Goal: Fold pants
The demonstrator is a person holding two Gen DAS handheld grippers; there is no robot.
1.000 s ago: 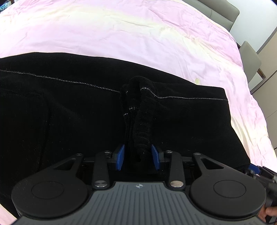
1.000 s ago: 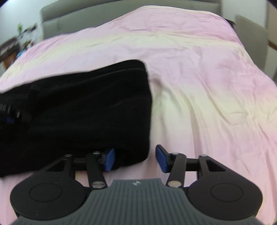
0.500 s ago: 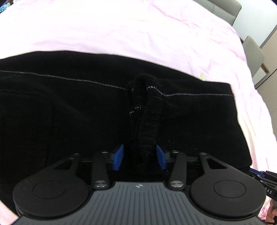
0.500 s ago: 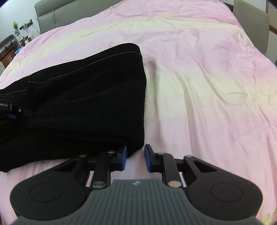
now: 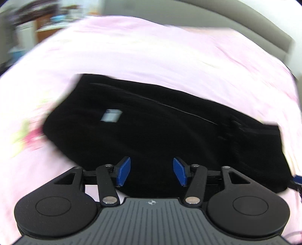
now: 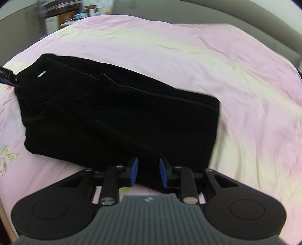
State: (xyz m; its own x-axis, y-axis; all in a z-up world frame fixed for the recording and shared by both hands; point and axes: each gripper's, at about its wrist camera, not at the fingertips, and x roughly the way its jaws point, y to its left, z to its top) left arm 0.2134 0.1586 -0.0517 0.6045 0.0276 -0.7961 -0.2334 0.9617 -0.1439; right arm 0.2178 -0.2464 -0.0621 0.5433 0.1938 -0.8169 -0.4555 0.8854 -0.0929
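The black pants (image 5: 160,128) lie folded as a long dark slab on the pink bed cover (image 5: 151,52); they also show in the right wrist view (image 6: 117,116). A small white label (image 5: 111,115) shows on the cloth. My left gripper (image 5: 152,174) is open, its blue pads apart over the near edge of the pants, holding nothing. My right gripper (image 6: 147,173) is partly open over the near edge of the pants, with dark cloth behind the gap between its pads. The left gripper's tip (image 6: 8,77) shows at the pants' far left end.
The pink and pale yellow bed cover (image 6: 236,66) spreads all around the pants. A grey headboard (image 6: 273,32) runs along the back right. Blurred furniture (image 6: 62,17) stands beyond the bed at the back left.
My left gripper has let go of the bunched cloth, opened and pulled back to the left. My right gripper has swung left over the pants' near edge and widened a little.
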